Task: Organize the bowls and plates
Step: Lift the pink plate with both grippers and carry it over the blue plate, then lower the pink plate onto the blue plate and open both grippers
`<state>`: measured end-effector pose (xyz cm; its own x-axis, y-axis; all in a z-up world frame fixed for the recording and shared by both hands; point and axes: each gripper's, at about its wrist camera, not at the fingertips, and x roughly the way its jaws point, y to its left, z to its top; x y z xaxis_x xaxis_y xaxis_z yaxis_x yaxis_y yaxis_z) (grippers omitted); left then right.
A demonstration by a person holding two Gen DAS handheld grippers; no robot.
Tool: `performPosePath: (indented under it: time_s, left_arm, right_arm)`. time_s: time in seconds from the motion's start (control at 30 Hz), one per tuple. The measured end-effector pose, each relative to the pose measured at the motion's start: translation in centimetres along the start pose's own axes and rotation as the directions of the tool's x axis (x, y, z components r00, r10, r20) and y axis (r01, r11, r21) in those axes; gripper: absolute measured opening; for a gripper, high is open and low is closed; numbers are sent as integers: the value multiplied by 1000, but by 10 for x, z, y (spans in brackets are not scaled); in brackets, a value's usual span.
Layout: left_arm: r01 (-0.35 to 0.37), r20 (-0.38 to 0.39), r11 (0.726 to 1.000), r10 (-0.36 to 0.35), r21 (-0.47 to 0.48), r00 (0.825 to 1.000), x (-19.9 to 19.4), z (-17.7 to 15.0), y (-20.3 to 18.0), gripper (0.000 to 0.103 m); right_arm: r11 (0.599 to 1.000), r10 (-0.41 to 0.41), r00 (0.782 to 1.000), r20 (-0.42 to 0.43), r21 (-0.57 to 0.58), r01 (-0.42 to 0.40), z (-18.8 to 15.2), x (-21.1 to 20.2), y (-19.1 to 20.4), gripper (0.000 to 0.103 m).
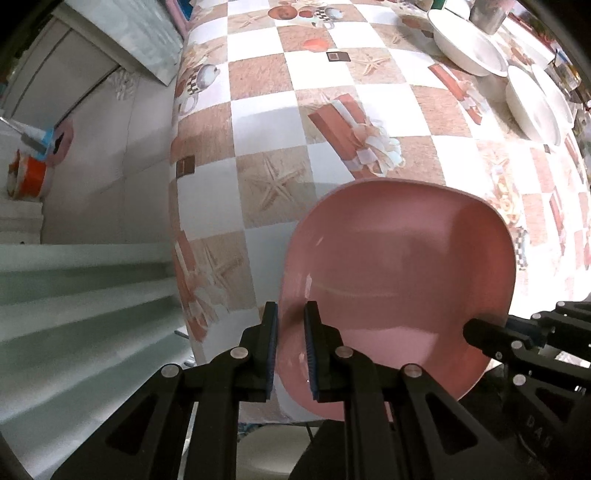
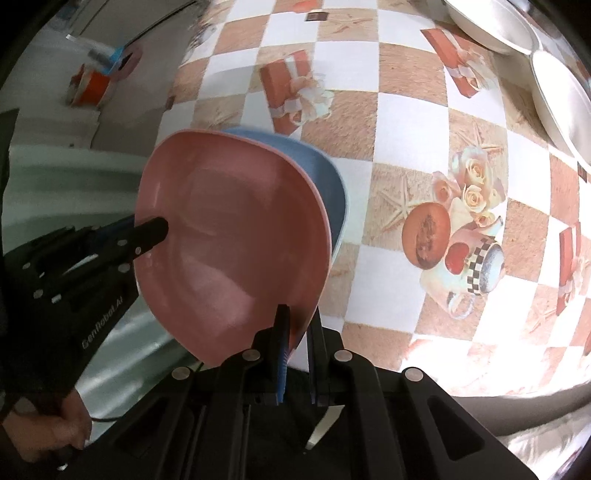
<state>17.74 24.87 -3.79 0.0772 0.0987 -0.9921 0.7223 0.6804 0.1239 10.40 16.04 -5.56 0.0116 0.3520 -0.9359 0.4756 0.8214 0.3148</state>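
A pink plate (image 1: 399,266) hangs tilted over the near edge of the checked table (image 1: 266,122). My left gripper (image 1: 291,332) is shut on its left rim, one finger on each face. In the right wrist view the pink plate (image 2: 229,229) has a blue plate (image 2: 332,192) nested right behind it. My right gripper (image 2: 299,328) is shut on the pink plate's lower rim; whether the blue plate is also in that grip I cannot tell. Each gripper shows in the other's view: the right gripper (image 1: 480,334) and the left gripper (image 2: 151,229).
Two white bowls (image 1: 469,48) (image 1: 532,107) stand at the table's far right, also seen as white bowls (image 2: 495,26) (image 2: 565,107). An orange tub (image 1: 31,177) sits on the floor to the left. A person's hand (image 2: 55,424) holds the left gripper's handle.
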Motion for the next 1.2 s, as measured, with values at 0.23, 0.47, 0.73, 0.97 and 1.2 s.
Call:
performPosePath:
  time_s: [0.23,0.47,0.73,0.97,1.2]
  left_arm:
    - [10,-3,1000,-10,-8,1000,2,-1,7,16]
    - [29,-10,999,-29,-18,1000,7,1,17,16]
    - [19,-5,999,-19,-30,1000,6,2,21,53]
    - [44,5,998,-43,-55,999,0,-2,24,53]
    - [81,25,995,-80,-60,996,-14,-4,17,53]
  right_arm:
    - [1000,-28,999,23,-4,29,14,-3,15,10]
    - [999,-45,999,31,0,45,14,-6,16,11]
    - [998,-59,998,15,7,59,16,-6,14,11]
    - [994,-88,996,9,64,87,15,-8,-3,12]
    - [992,-96,995,11,78,95,11,-14,-14,12]
